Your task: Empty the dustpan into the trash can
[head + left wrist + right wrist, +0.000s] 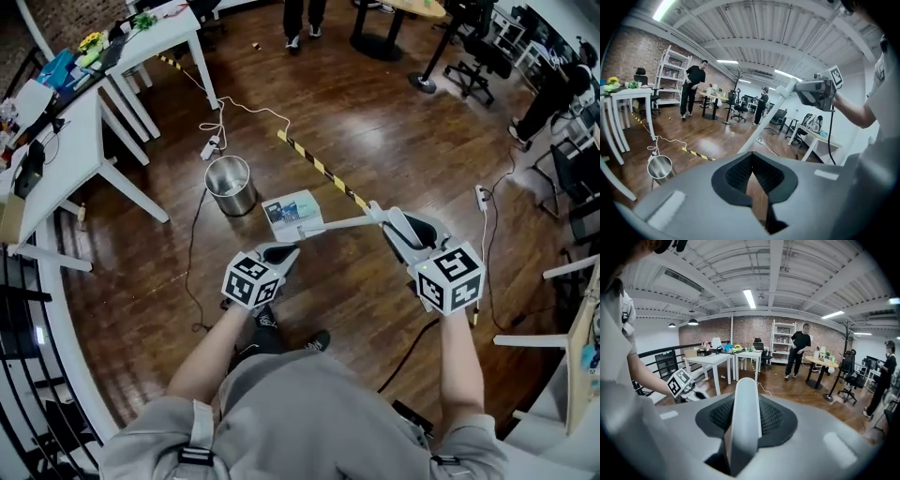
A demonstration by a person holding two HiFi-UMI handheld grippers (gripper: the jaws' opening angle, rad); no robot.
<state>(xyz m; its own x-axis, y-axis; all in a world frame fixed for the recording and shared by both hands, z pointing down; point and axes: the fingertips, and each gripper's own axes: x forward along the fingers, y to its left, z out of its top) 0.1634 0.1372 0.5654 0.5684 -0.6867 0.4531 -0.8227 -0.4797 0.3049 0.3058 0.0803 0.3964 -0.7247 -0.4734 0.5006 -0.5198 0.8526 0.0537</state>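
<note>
The right gripper (392,223) had its jaws clamped on the white handle (743,418) of the dustpan (292,214), whose pan, in the head view, sat just right of the steel trash can (231,186) and apart from its rim. The trash can stood open on the wooden floor (375,122) near a white power strip (210,148), with a yellow-and-black striped tape (319,168) running across the floor just beyond the pan. The left gripper (284,255) hovered near the pan with its jaws together on nothing, the handle crossing beyond them
</note>
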